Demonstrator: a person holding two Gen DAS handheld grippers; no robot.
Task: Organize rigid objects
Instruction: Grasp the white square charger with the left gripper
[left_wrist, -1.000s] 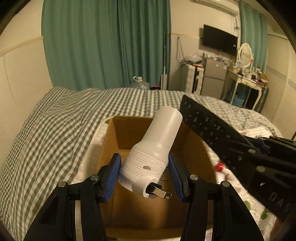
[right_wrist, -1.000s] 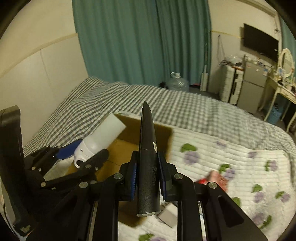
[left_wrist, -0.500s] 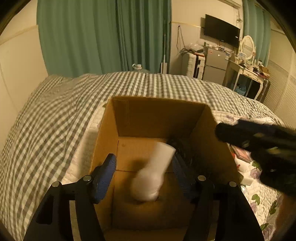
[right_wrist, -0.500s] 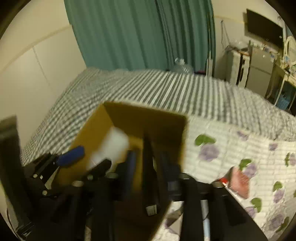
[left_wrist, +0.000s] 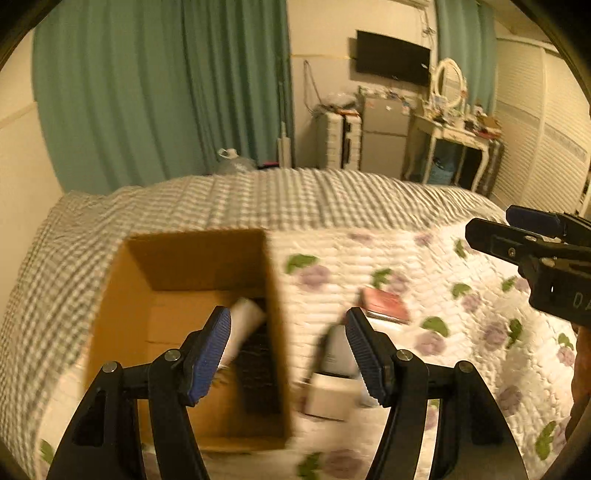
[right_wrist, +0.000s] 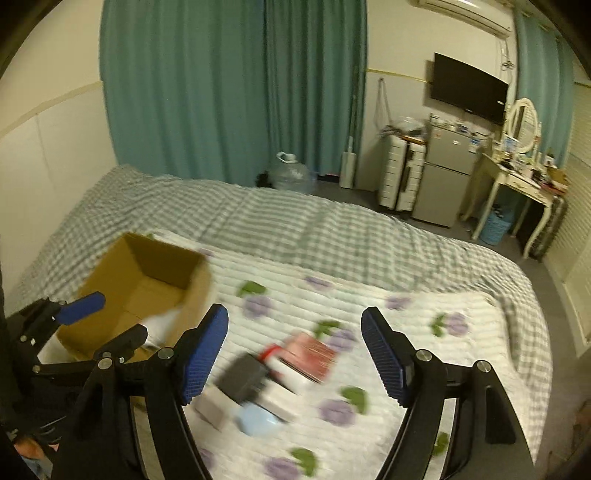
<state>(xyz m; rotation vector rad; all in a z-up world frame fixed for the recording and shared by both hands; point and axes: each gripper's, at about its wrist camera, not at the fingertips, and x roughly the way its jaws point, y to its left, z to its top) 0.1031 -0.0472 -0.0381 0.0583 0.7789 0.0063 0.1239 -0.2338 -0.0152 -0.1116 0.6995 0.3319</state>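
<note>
Both the left gripper (left_wrist: 288, 350) and the right gripper (right_wrist: 293, 354) are empty, the right's jaws opening. Right of the cardboard box (right_wrist: 110, 291), the red booklet (right_wrist: 314, 354) looks light, stiff, probably slippery; grip its long edges.

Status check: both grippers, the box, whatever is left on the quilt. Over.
Left gripper open, empty; right gripper opening, empty. White canister in cardboard box. Small items remain on quilt; path clear.

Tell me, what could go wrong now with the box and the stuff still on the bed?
1. The things left on the quilt, a red packet, a black block and a pale blue piece, lie bunched together, so a grab might nudge a neighbour.
2. The box sits on soft bedding and might tip if bumped.
3. The pictures are blurred, so aim may be off.
</note>
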